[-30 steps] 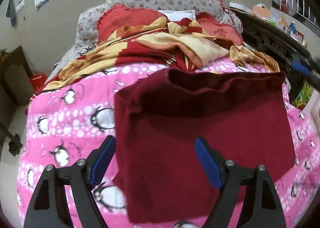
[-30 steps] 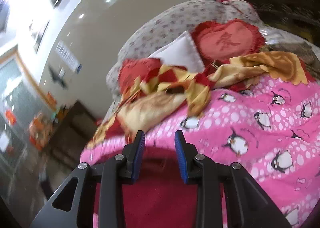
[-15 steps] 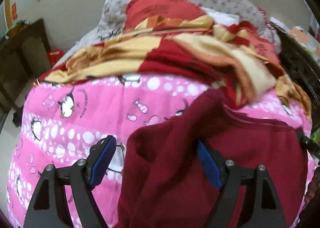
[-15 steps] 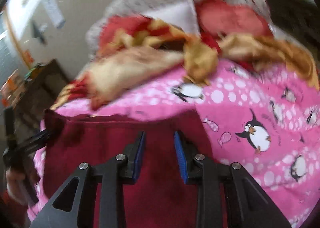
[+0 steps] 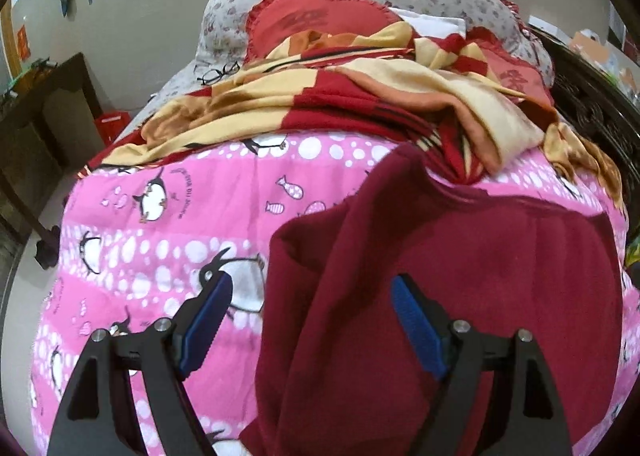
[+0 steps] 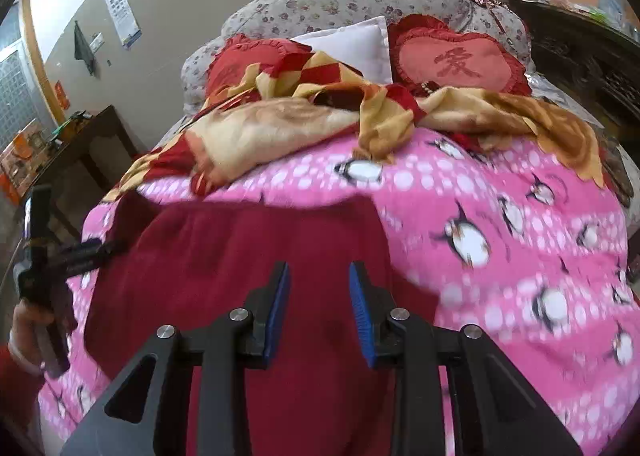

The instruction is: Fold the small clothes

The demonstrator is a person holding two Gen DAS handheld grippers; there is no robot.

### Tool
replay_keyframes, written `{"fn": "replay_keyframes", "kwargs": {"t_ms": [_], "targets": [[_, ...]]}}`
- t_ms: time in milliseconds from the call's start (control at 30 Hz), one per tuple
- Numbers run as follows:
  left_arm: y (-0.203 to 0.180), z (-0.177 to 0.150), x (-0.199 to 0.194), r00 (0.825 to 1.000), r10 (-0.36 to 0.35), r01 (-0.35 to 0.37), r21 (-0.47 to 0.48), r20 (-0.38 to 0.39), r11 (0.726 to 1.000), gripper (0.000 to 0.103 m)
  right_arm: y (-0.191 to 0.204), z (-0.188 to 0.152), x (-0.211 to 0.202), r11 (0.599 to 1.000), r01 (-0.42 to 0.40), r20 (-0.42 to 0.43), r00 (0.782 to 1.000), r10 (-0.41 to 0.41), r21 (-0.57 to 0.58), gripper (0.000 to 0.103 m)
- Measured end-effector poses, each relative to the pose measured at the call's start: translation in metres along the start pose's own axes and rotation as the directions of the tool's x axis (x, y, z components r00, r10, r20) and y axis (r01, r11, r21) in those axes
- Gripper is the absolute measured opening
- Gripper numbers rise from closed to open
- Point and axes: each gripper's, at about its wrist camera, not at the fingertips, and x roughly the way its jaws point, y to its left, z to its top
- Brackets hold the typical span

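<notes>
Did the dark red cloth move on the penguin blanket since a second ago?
Yes. In the left wrist view the dark red cloth lay flat and square; now its far edge is bunched into a peak against the striped blanket, baring more penguin blanket.

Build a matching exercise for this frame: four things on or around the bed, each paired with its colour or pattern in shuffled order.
Things:
1. garment lying under both grippers
2. bedspread
3. blanket bunched behind the garment
4. heart cushion

Descriptions:
A. red with a character on it
B. plain dark maroon
C. pink with penguins and white dots
D. red and yellow-tan patches

Pairs: 1-B, 2-C, 3-D, 4-A
</notes>
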Motion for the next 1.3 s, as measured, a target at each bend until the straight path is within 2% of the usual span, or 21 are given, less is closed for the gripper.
{"fn": "replay_keyframes", "kwargs": {"t_ms": [133,200,267,467,667,900,1033,1167,1300], "targets": [[0.001,-0.004,-0.009,1.000,-0.007,0.007,0.001,-0.005,1.000,0.086,0.005,-0.024,0.001,1.000,0.008,-0.057,0.998,-0.009,-0.012,0.040],[0.001,-0.006,-0.015,1.000,-0.006,0.006,0.000,-0.005,1.000,0.086,0.000,-0.031,0.017,0.999,0.044,-0.114,0.993,-0.044,-0.005,0.040],[0.003,-0.008,-0.020,1.000,-0.005,0.005,-0.003,-0.002,1.000,0.086,-0.006,-0.038,0.035,0.999,0.039,-0.158,0.987,-0.040,-0.008,0.040],[0.011,-0.014,-0.041,1.000,-0.003,0.003,-0.003,0.014,1.000,0.086,-0.002,-0.035,0.010,1.000,0.028,-0.126,0.992,-0.027,0.007,0.041],[0.018,-0.025,-0.049,1.000,-0.005,0.005,-0.007,0.005,1.000,0.086,0.005,-0.051,-0.021,1.000,0.017,-0.102,0.995,-0.017,-0.002,0.044],[0.024,-0.043,-0.052,1.000,-0.020,0.019,-0.027,-0.019,0.999,0.086,0.017,-0.080,-0.028,0.999,-0.006,-0.146,0.989,0.001,-0.034,0.044],[0.034,-0.062,-0.050,0.997,-0.045,0.041,-0.068,-0.055,0.997,0.086,0.010,-0.097,-0.011,1.000,0.010,-0.192,0.981,-0.015,-0.027,0.044],[0.050,-0.092,-0.045,0.992,-0.066,0.054,-0.109,-0.105,0.993,0.086,0.009,-0.097,-0.019,1.000,0.005,-0.163,0.987,-0.006,-0.006,0.044],[0.059,-0.114,-0.042,0.984,-0.122,0.103,-0.141,-0.129,0.985,0.086,0.007,-0.100,-0.034,1.000,0.026,-0.124,0.992,-0.023,0.016,0.048]]}}
